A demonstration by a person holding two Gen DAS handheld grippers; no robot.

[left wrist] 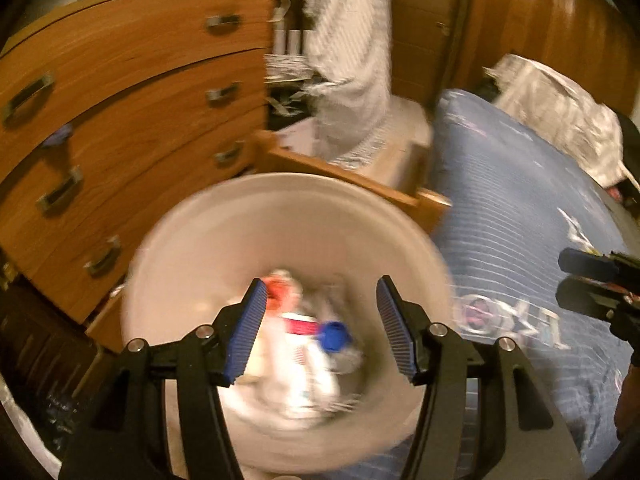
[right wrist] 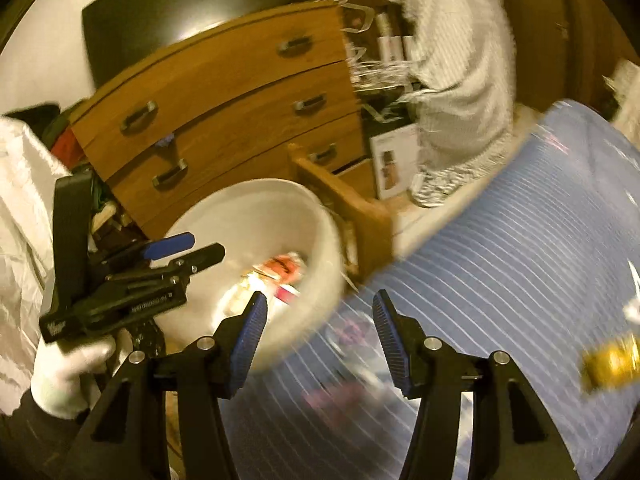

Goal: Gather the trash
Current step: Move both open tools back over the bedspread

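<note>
Left gripper [left wrist: 322,326] hangs over the round white plastic waste bin [left wrist: 192,240]; its jaws stand apart with nothing between the blue ribbed pads. Straight below and ahead of those jaws, in the bottom of the bin, lies a blurred heap of trash [left wrist: 304,344]: white crumpled wrappers, a red-and-white label, an orange-red scrap, and a blue bottle cap [left wrist: 333,335] just inside the right-hand pad's line. None of it touches the pads.

Right gripper [right wrist: 320,330] also has its jaws apart and empty. The bin's rim sits just off its left jaw; under and ahead of the jaws is the blue striped bedspread [right wrist: 500,260]. Between the jaws, on the bedspread, a blurred pinkish patch shows, too smeared to say whether it is printed pattern or a loose item. Off to the right of the jaws, well apart, a yellow-gold blurred object [right wrist: 612,364] lies on the bedspread; looks like a wrapper or a small pack, cannot tell which.

Judgement on progress: part done. Several pieces are already in the bin and both tools are free. The gold object is the likely remaining pick, nearest the right gripper. Other leftovers on the bed cannot be ruled out, since both views are motion-blurred. The wooden chest of drawers [left wrist: 120,92] stands beyond the bin.
</note>
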